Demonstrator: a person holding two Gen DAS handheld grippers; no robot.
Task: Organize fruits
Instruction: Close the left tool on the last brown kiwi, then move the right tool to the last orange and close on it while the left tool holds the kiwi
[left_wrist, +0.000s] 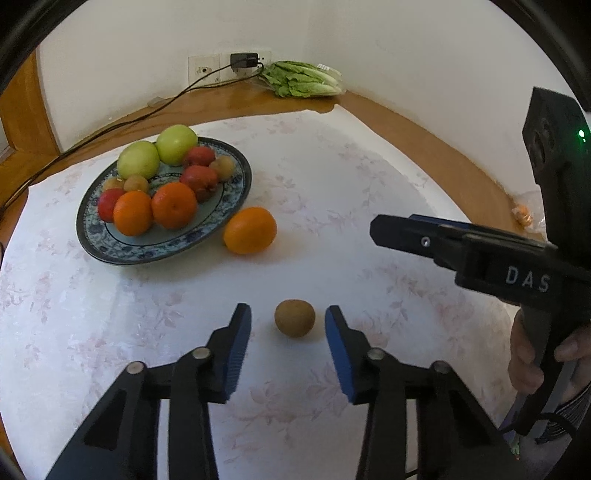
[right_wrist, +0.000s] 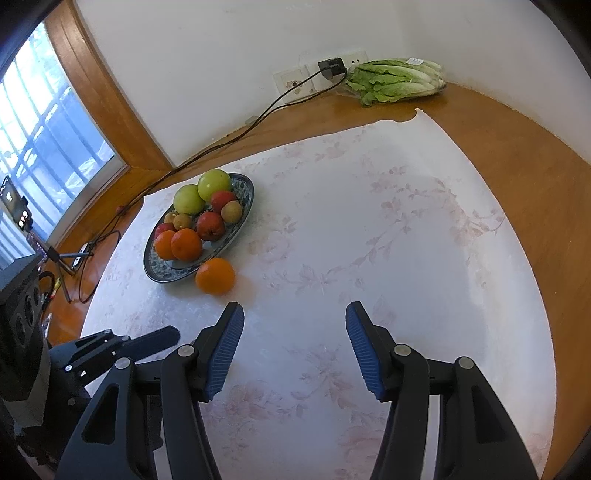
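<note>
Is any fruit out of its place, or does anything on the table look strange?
Two fruits lie outside the plate: an orange against its rim, and a small brown fruit alone on the cloth, between the open left claw's fingers, untouched.

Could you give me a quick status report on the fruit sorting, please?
Left gripper open, straddling the kiwi, pads clear. Right gripper open, empty. One orange loose beside the plate. Nothing in the way.

Brown kiwi (left_wrist: 294, 318) lies alone on tablecloth; loose orange (left_wrist: 250, 230) touches heaped fruit plate (left_wrist: 162, 251).
</note>
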